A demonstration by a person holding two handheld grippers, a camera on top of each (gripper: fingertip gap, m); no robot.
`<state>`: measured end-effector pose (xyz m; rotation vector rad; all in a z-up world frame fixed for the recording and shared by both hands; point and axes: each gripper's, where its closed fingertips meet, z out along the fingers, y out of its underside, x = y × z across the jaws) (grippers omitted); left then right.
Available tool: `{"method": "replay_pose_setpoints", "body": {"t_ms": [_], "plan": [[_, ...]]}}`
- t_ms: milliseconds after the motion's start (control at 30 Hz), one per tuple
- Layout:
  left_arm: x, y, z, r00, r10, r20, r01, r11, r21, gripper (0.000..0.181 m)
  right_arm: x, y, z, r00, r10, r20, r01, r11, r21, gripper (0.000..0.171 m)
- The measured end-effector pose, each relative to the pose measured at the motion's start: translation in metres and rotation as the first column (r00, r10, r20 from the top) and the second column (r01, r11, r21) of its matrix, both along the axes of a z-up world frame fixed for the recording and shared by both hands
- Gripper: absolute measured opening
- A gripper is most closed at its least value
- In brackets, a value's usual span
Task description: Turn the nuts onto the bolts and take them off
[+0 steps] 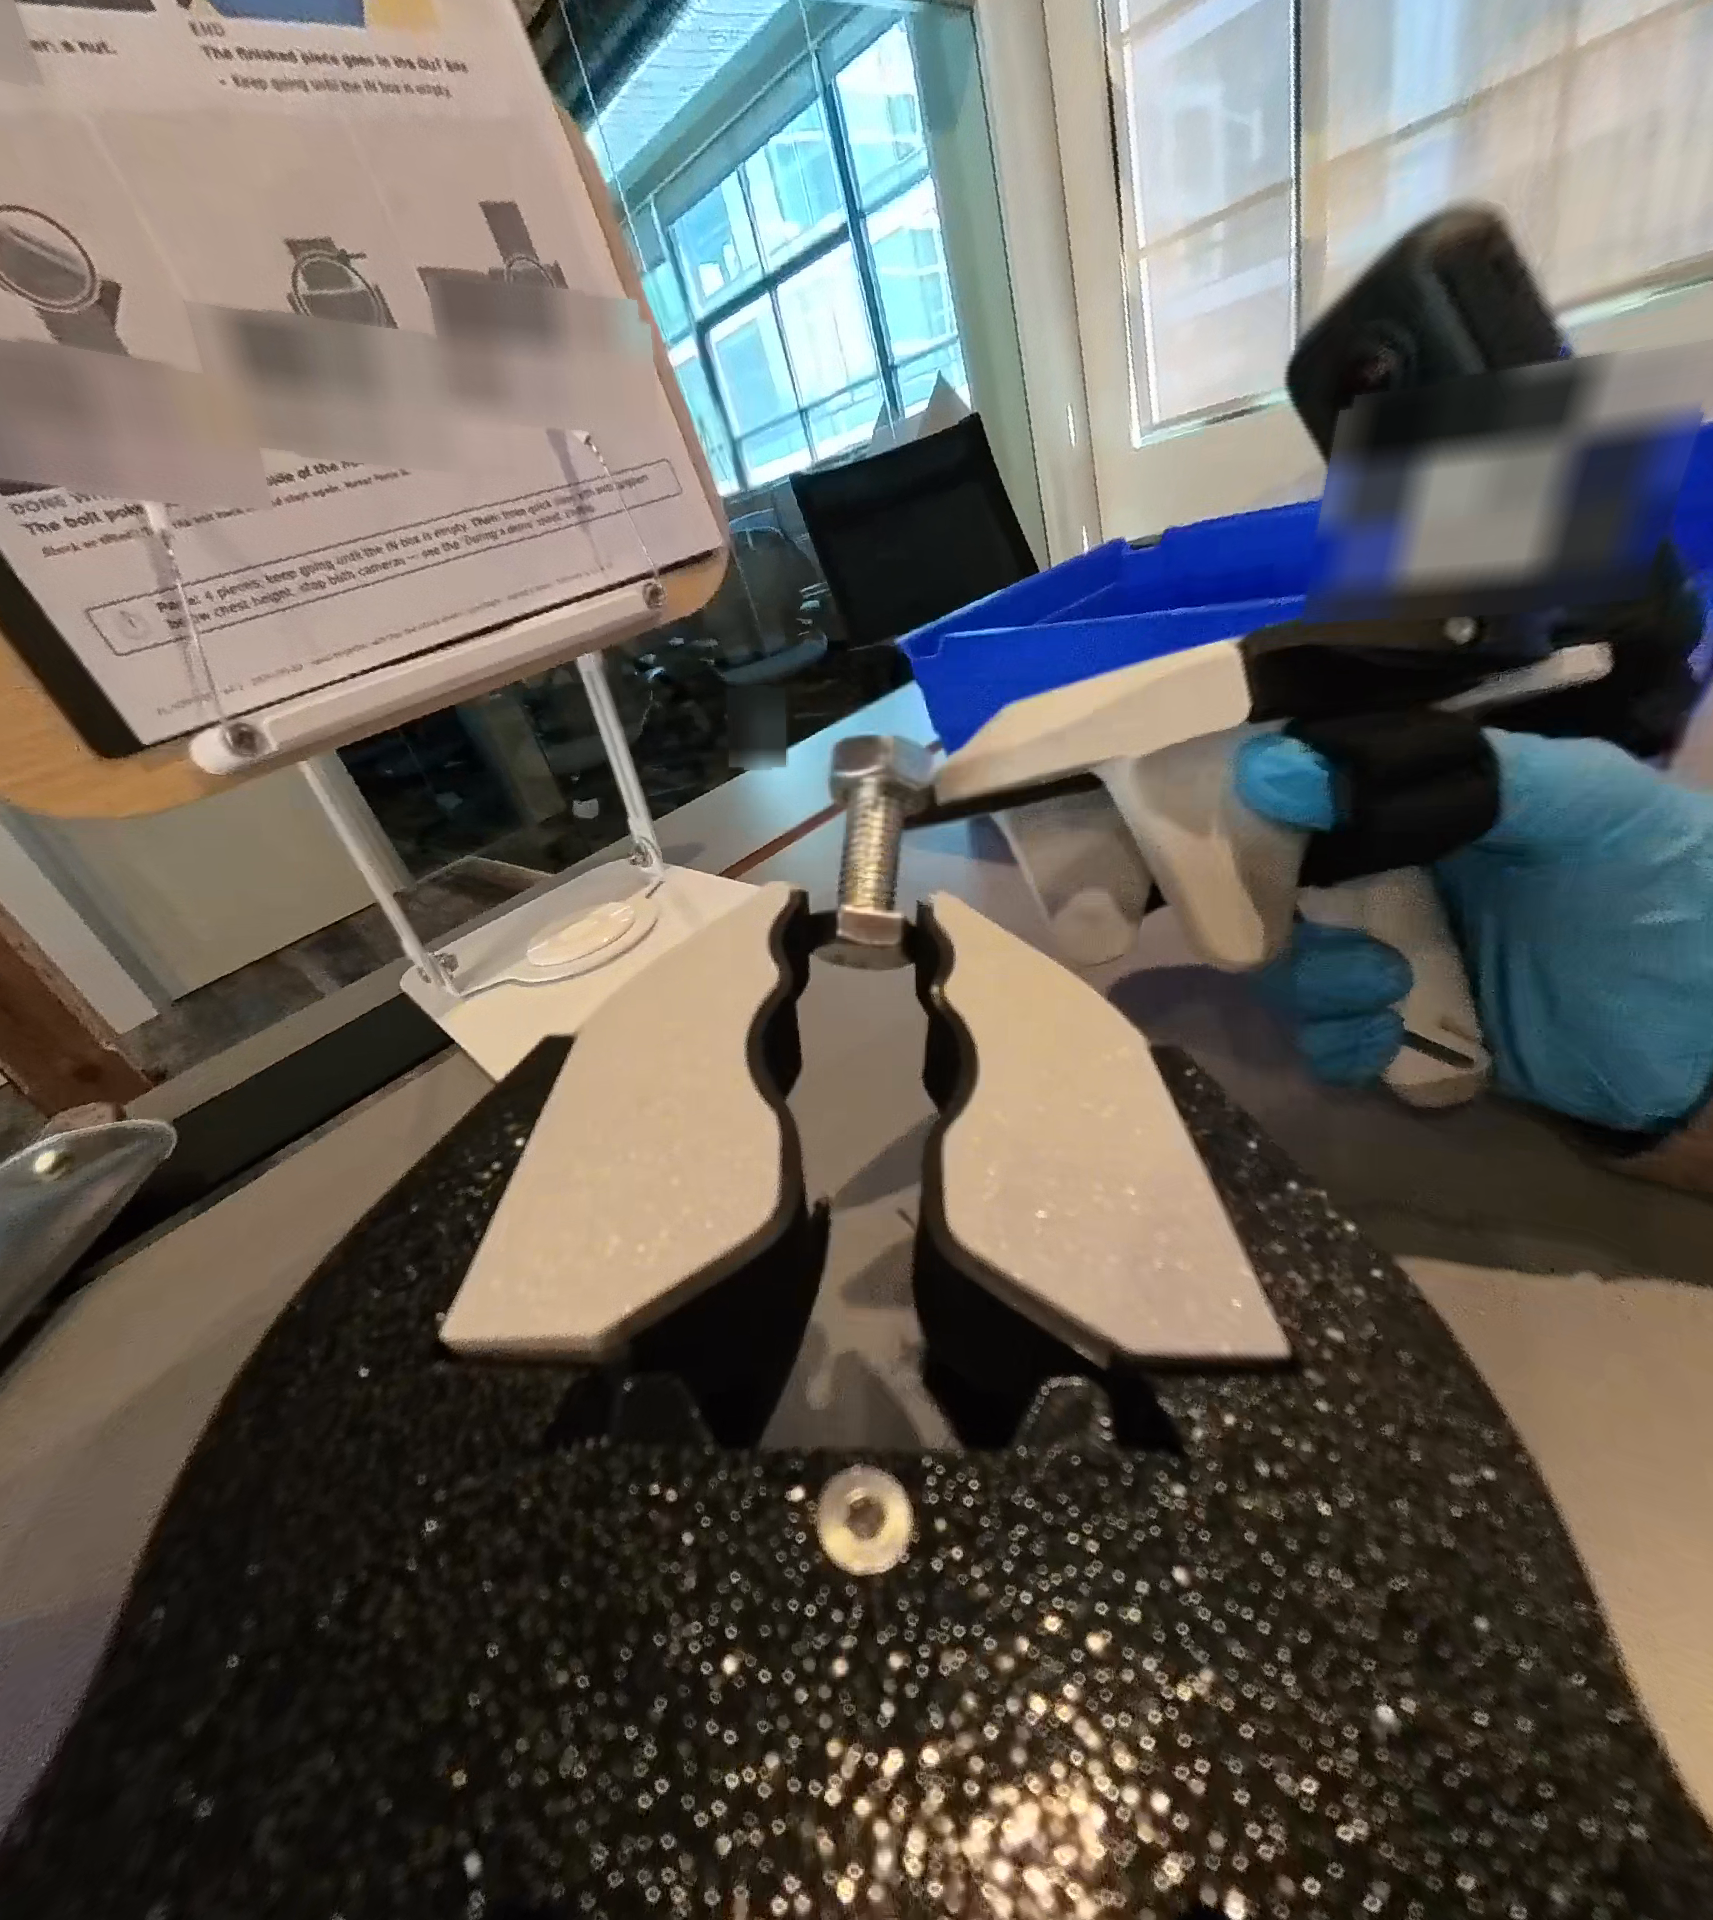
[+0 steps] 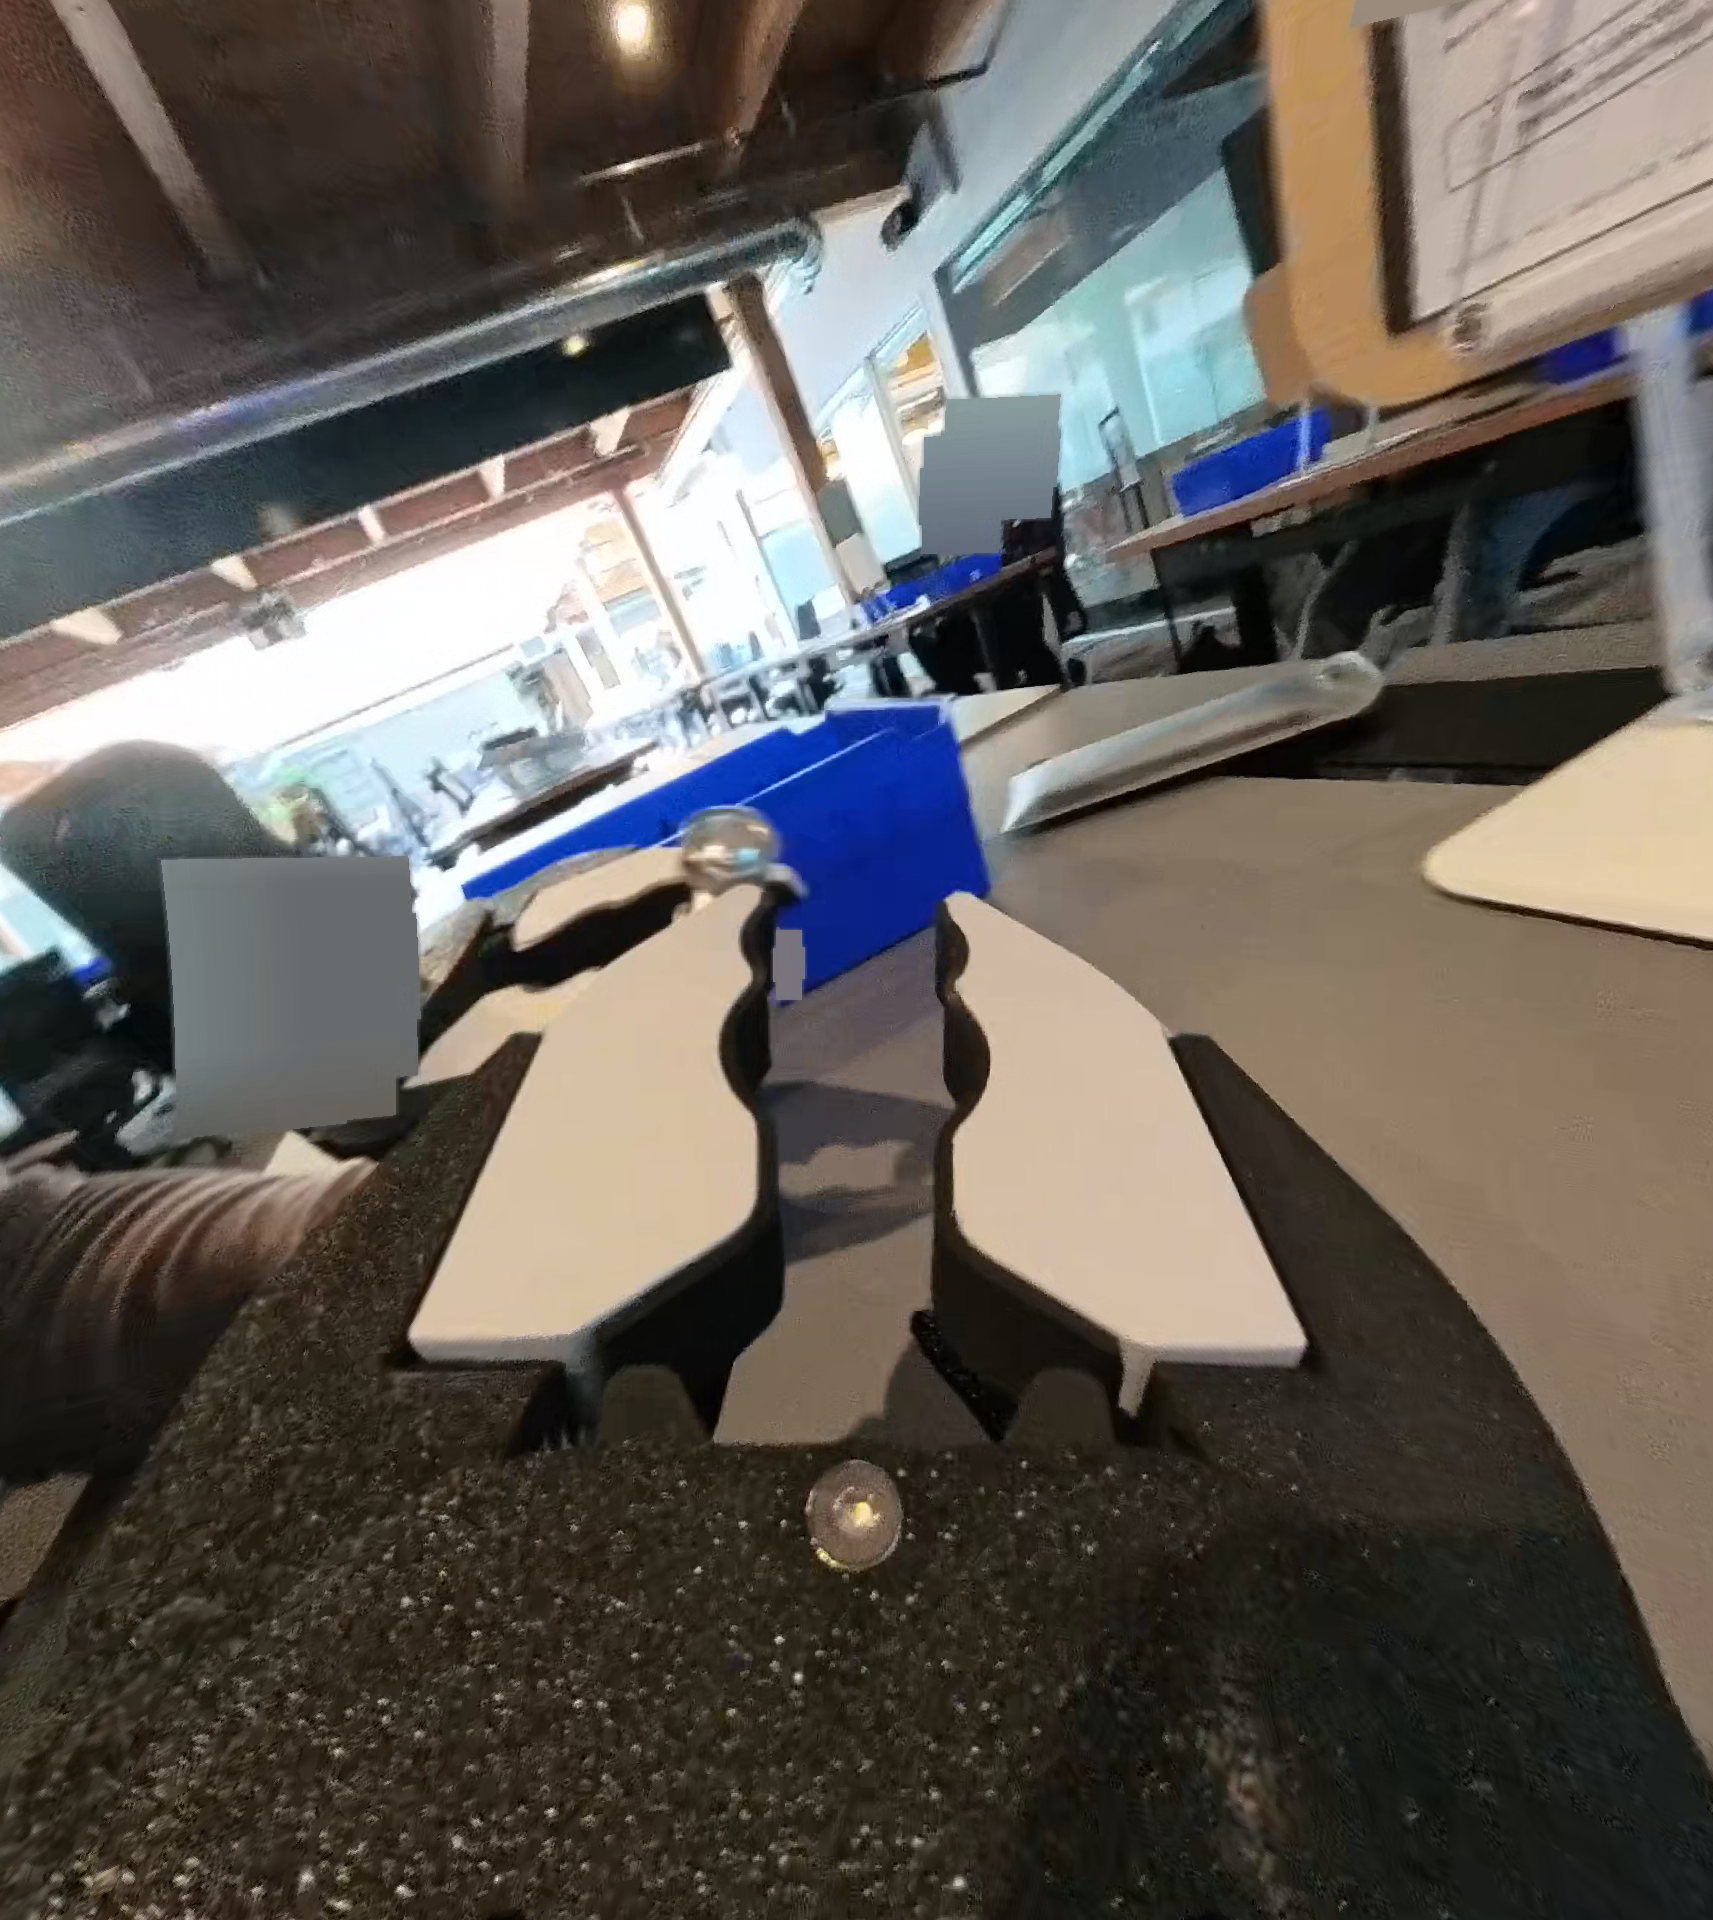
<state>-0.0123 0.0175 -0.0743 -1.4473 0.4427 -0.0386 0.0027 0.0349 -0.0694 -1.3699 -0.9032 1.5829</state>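
My left gripper (image 1: 867, 935) is shut on a silver hex nut (image 1: 864, 932) at its fingertips. A silver bolt (image 1: 873, 842) stands up out of the nut, its hex head (image 1: 881, 764) on top. My right gripper (image 2: 852, 914) is open and empty. In the left wrist view a blue-gloved hand (image 1: 1600, 914) holds it at the right, and one white finger (image 1: 1060, 717) reaches the bolt head from the right. In the right wrist view the bolt head (image 2: 727, 847) sits just outside the left fingertip, not between the jaws.
A blue bin (image 1: 1091, 623) stands behind the right gripper; another blue bin (image 2: 831, 810) lies ahead in the right wrist view. An instruction board (image 1: 312, 364) on a clear stand with a white base (image 1: 571, 966) stands at the left. A metal scoop (image 1: 0, 1226) lies on the grey table (image 2: 1351, 1039).
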Motion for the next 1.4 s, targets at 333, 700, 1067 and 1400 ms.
{"method": "replay_pose_setpoints", "body": {"t_ms": [333,700,1067,1400], "plan": [[-0.002,-0.001,0.003,1.0,-0.008,0.028,0.007,1.0,0.011,0.019,0.008,0.01,0.003,0.999,-0.029,-0.045,0.027,0.998,-0.052,0.026],[-0.001,0.0,0.001,1.0,-0.012,0.027,0.013,1.0,-0.001,0.019,0.01,0.012,0.009,0.995,-0.02,-0.099,0.009,0.994,-0.111,0.034],[-0.001,0.0,0.001,1.0,-0.011,0.022,0.011,1.0,0.008,0.019,0.008,0.008,0.012,0.994,0.006,-0.112,-0.017,0.995,-0.099,0.033],[0.0,0.0,0.001,1.0,-0.016,0.02,0.015,1.0,0.011,0.019,0.006,0.004,0.016,0.99,0.03,-0.137,-0.045,0.993,-0.108,0.038]]}}
